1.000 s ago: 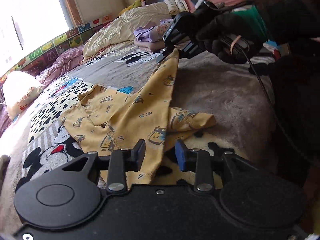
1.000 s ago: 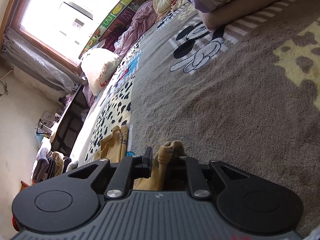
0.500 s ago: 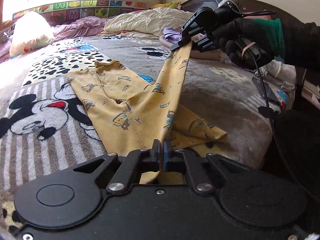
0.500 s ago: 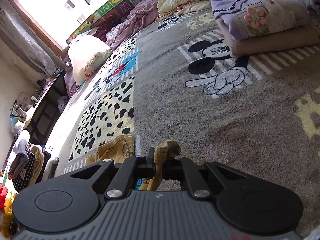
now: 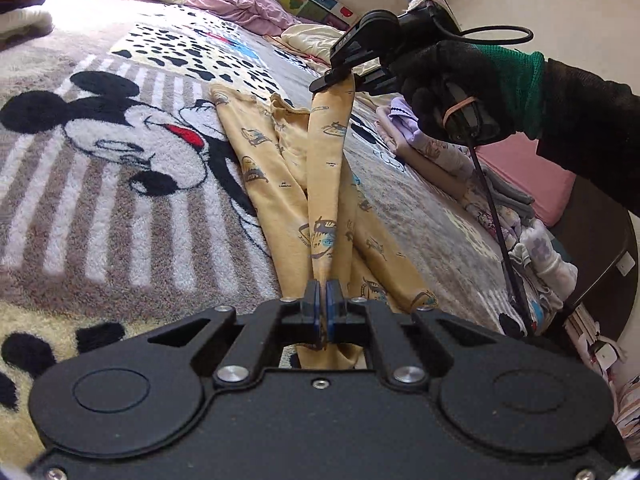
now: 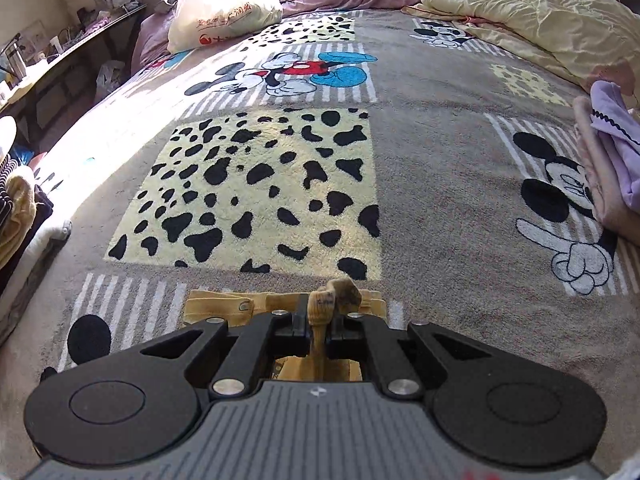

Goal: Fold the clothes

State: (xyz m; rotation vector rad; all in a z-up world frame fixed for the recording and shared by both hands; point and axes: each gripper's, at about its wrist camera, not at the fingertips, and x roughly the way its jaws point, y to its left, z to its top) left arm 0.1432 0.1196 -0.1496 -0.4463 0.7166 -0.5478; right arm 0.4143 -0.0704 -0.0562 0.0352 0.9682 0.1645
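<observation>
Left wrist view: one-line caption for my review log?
Left gripper and right gripper both shut on a yellow printed cotton garment, stretched above a grey cartoon-mouse blanket.

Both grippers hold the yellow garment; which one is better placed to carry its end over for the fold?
Probably right: the right gripper holds the yellow garment raised above the blanket; the left gripper pins its end low.
</observation>
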